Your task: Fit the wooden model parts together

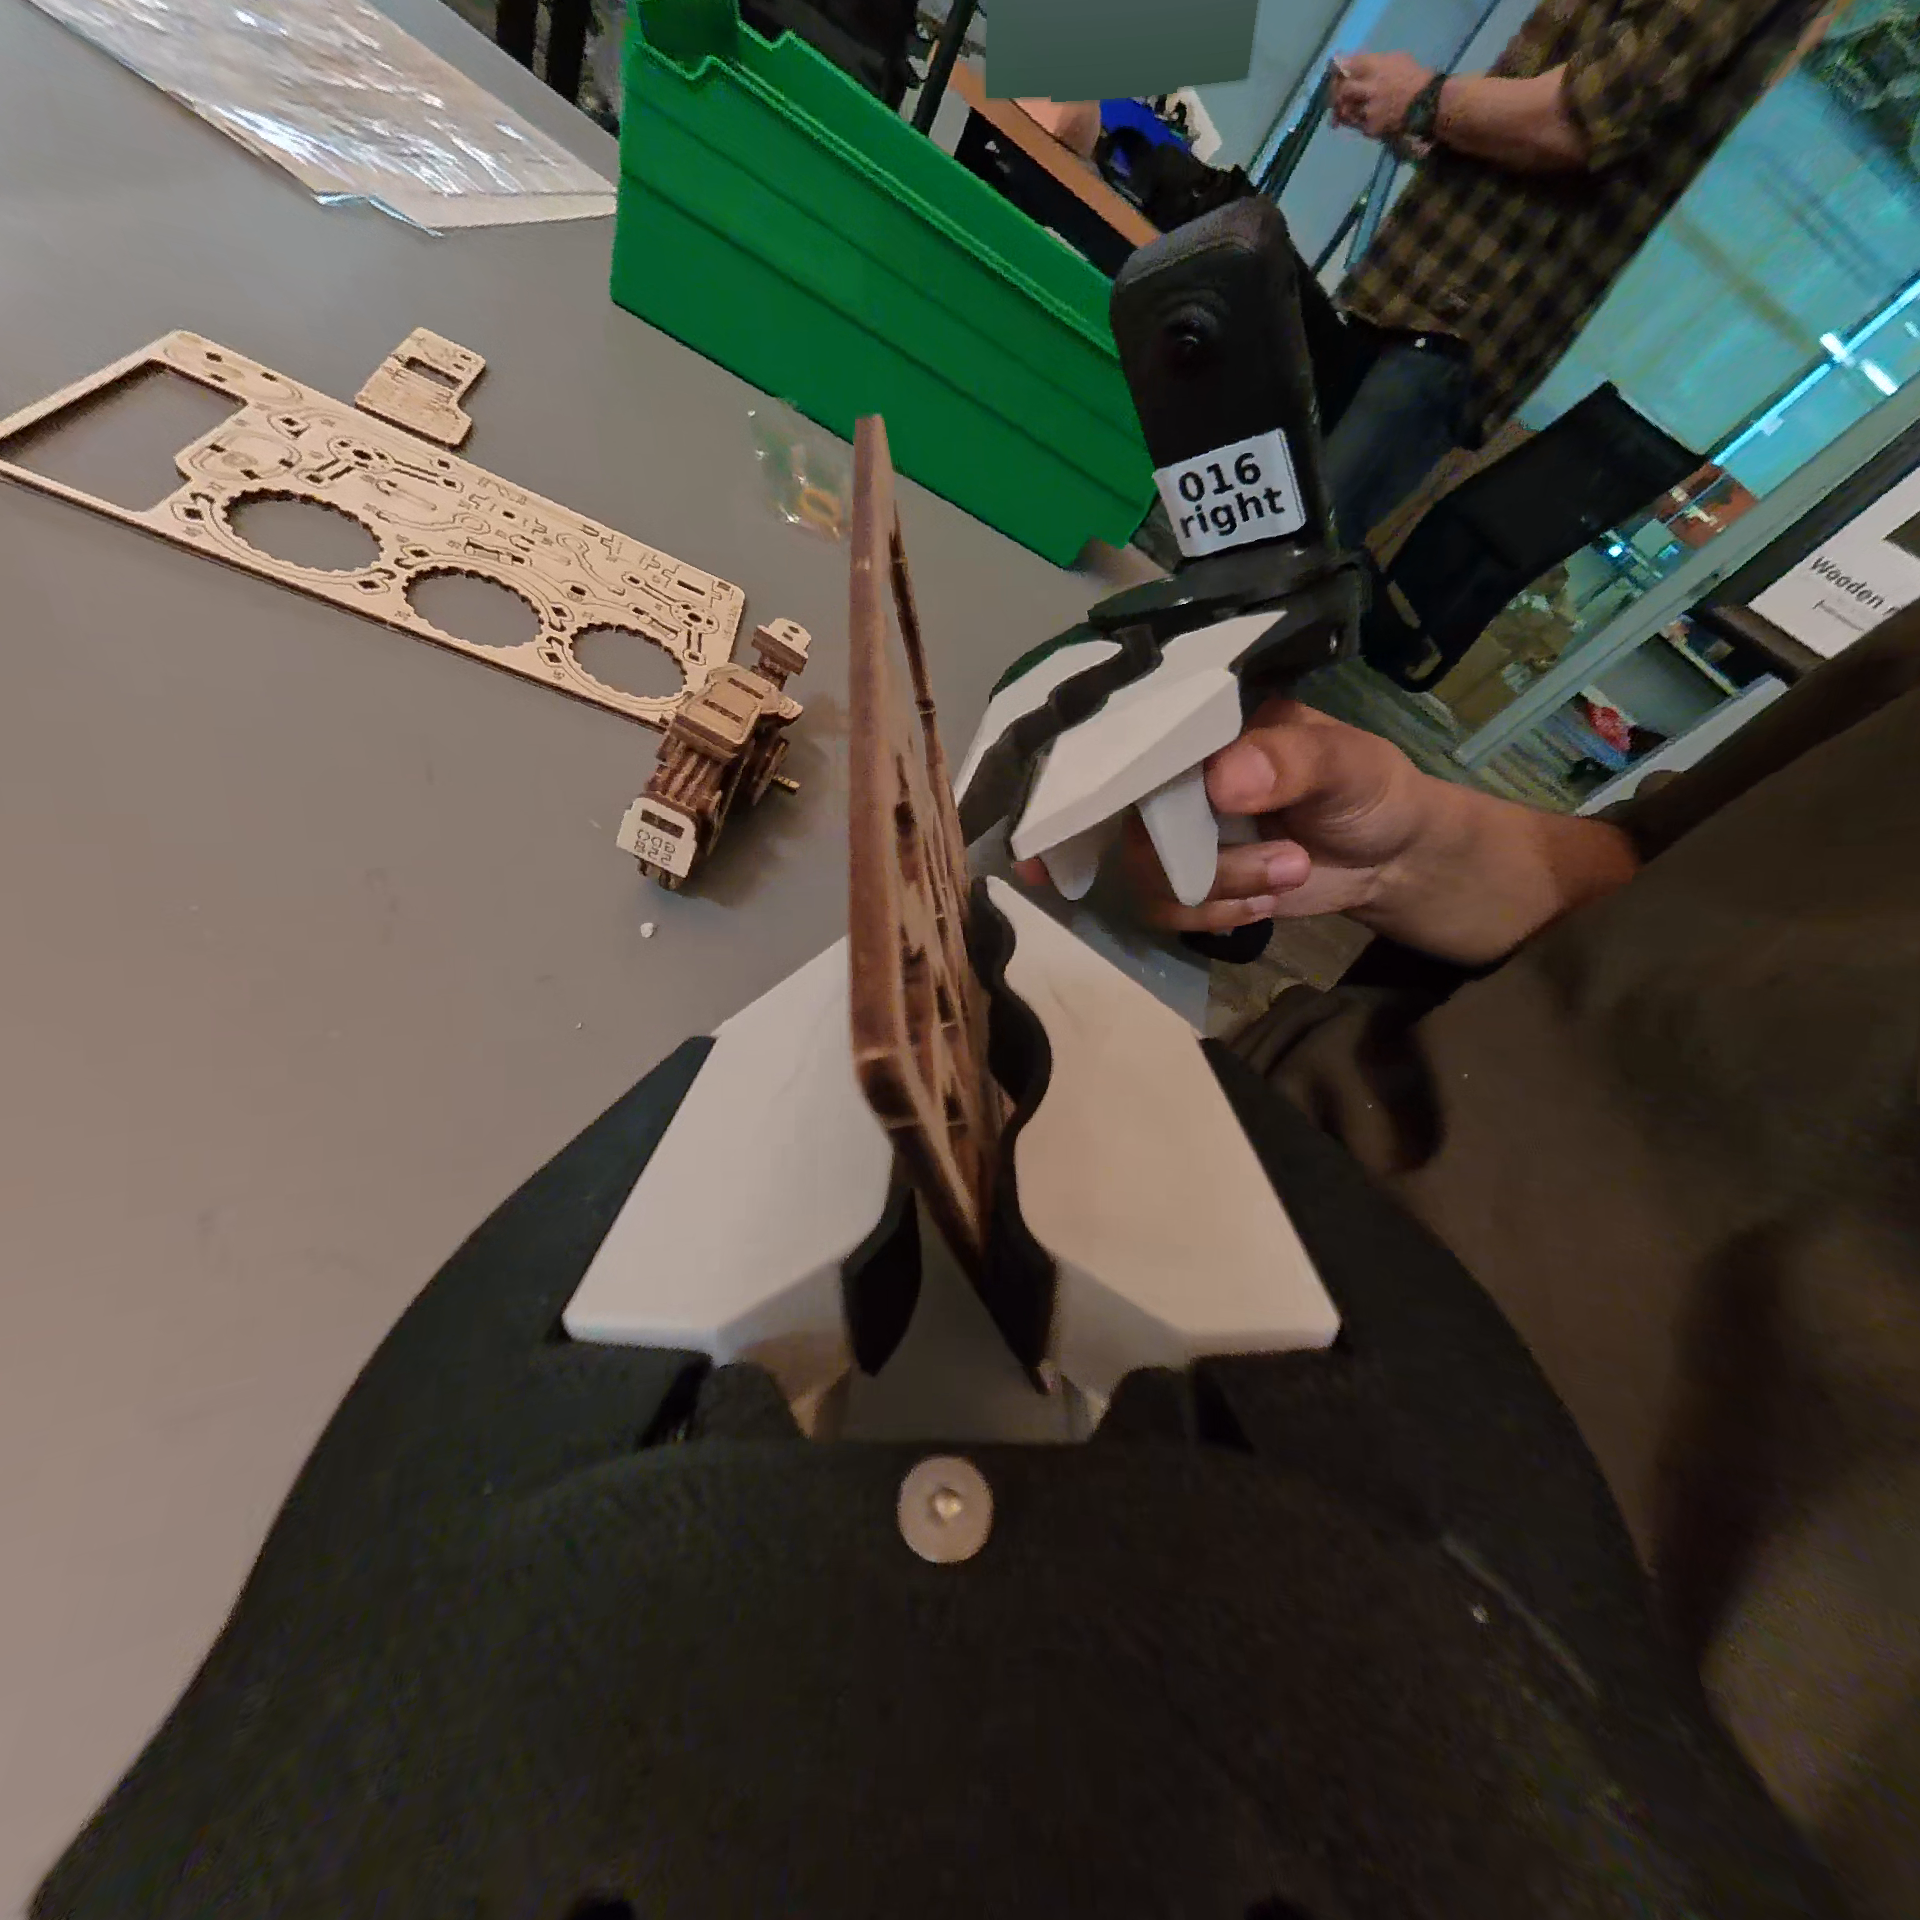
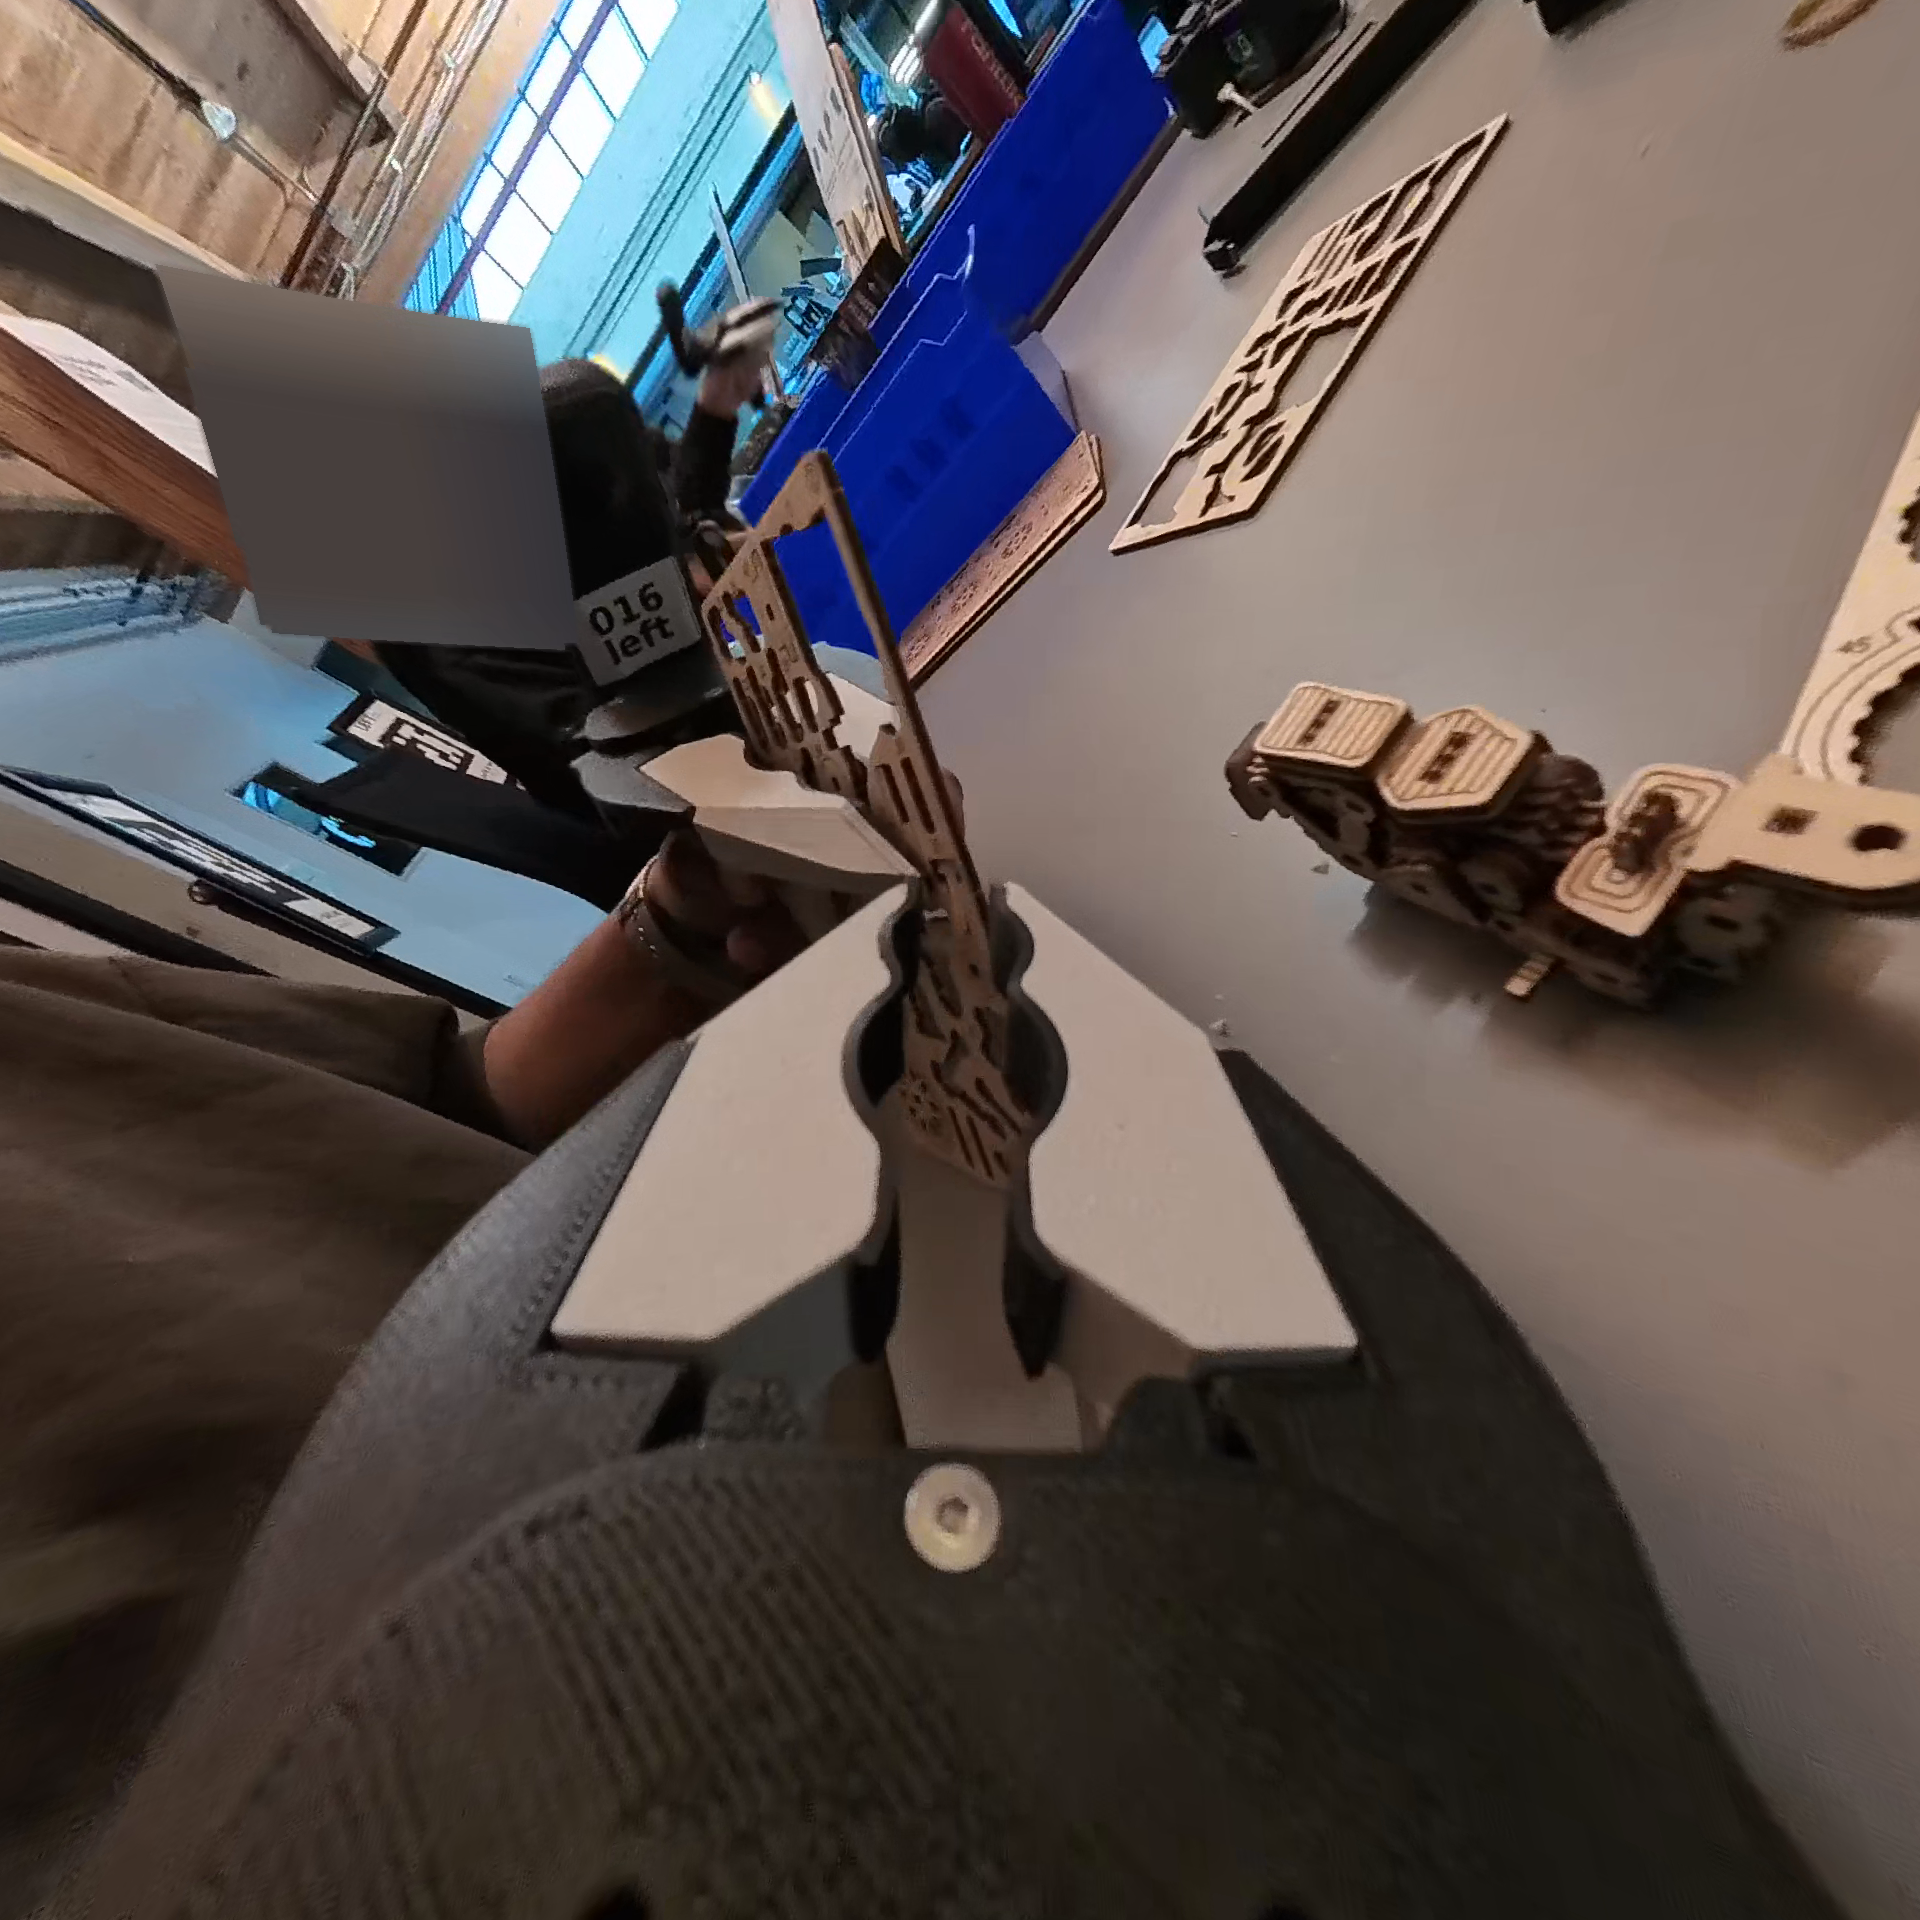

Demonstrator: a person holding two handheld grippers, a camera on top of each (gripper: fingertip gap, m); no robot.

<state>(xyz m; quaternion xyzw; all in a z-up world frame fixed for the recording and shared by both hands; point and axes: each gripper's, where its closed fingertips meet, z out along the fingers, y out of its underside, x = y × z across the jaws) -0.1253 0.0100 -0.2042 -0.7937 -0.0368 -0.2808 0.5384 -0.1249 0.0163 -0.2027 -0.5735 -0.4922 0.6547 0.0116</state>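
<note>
My left gripper (image 1: 925,935) is shut on a thin brown wooden parts sheet (image 1: 894,727) and holds it upright and edge-on above the grey table (image 1: 312,1091). My right gripper (image 2: 951,904) is closed on the lower end of the same sheet (image 2: 800,665), which runs up and left out of its jaws. The right gripper also shows in the left wrist view (image 1: 987,821), its tips against the sheet's right face. The left gripper (image 2: 831,821) shows behind the sheet in the right wrist view. A partly built wooden model (image 1: 717,748) (image 2: 1455,821) lies on the table.
A pale parts sheet with round cut-outs (image 1: 364,520) and a small loose piece (image 1: 421,400) lie flat by the model. A green bin (image 1: 862,312), a blue bin (image 2: 935,416), a cut-out sheet (image 2: 1309,343) and stacked sheets (image 2: 1008,561) stand farther off. A person (image 1: 1558,208) stands behind. Only a small space, under 4 cm, lies between the two pairs of fingers.
</note>
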